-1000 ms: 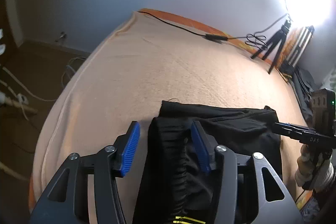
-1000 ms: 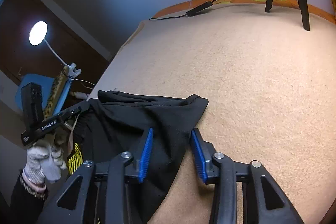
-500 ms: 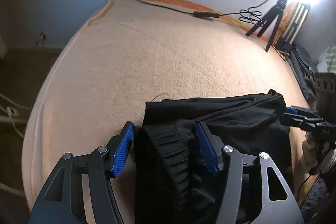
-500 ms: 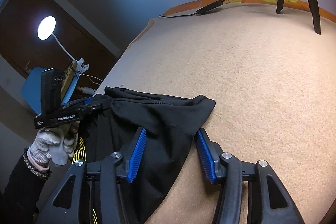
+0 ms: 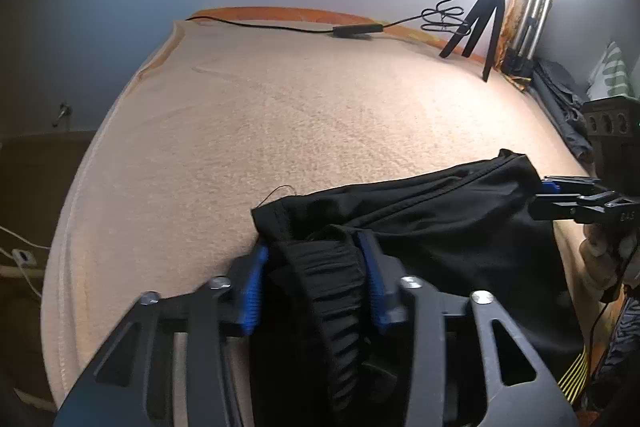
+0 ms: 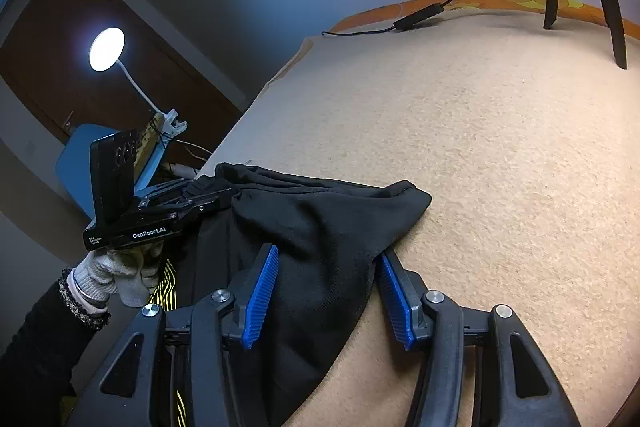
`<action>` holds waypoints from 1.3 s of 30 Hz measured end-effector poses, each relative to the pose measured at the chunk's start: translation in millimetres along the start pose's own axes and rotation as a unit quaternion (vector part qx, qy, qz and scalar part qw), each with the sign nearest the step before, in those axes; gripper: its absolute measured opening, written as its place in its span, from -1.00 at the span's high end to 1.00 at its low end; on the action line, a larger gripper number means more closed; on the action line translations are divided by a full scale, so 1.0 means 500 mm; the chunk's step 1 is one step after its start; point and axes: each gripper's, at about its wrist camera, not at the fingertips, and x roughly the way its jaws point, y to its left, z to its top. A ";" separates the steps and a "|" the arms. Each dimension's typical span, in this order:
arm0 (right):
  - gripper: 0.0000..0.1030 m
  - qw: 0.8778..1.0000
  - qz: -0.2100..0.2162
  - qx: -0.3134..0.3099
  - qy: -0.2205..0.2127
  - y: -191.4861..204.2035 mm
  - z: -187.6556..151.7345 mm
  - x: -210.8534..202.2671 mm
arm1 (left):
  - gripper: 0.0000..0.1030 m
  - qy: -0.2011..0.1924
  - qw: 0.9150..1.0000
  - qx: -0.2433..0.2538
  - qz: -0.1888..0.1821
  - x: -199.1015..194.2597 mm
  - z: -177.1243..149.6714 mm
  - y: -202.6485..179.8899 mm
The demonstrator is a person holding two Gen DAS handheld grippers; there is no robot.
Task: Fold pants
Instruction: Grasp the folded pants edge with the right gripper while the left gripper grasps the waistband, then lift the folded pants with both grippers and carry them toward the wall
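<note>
Black pants [image 5: 420,227] lie bunched at the near edge of a bed covered with a peach blanket [image 5: 300,115]. My left gripper [image 5: 312,279] straddles the ribbed black waistband [image 5: 332,291], with its blue pads close on both sides of it. My right gripper [image 6: 326,291] is open around the right end of the pants [image 6: 320,219]; the left pad lies on the fabric and the right pad at its edge. Each gripper shows in the other's view: the right gripper [image 5: 576,203] at the pants' right corner, the left gripper [image 6: 168,215] at their left end.
A black cable with an adapter [image 5: 356,30] runs along the far bed edge. A small black tripod [image 5: 480,23] stands at the far right under a bright light. A desk lamp [image 6: 106,49] and blue chair [image 6: 76,163] stand left of the bed.
My left gripper has narrowed around the waistband and moved forward over the bed. My right gripper has opened wider and the pants have shifted a little further onto the bed.
</note>
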 end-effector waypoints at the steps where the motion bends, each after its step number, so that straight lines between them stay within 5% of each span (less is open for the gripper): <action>1: -0.06 1.000 0.001 0.000 -0.001 0.000 0.000 0.000 | 0.33 -0.002 1.000 0.004 0.001 0.000 -0.001 -0.002; 5: -0.05 1.000 0.002 -0.006 0.003 0.007 0.006 0.009 | 0.42 -0.005 1.000 -0.002 -0.005 0.000 0.001 0.002; 10: 0.67 1.000 -0.009 -0.019 0.020 0.024 0.009 0.032 | 0.49 -0.010 1.000 -0.025 -0.015 -0.003 -0.001 0.017; 13: 0.79 0.999 -0.017 -0.019 0.021 0.032 0.007 0.035 | 0.53 -0.019 0.999 -0.034 -0.016 -0.012 -0.005 0.022; 24: 0.84 0.994 -0.052 -0.092 -0.035 0.117 0.006 -0.032 | 0.58 -0.079 0.995 -0.057 -0.030 -0.078 -0.009 0.005; 39: 0.92 0.957 -0.106 -0.247 -0.110 0.300 0.005 -0.202 | 0.60 -0.177 0.980 -0.077 -0.052 -0.215 0.003 -0.057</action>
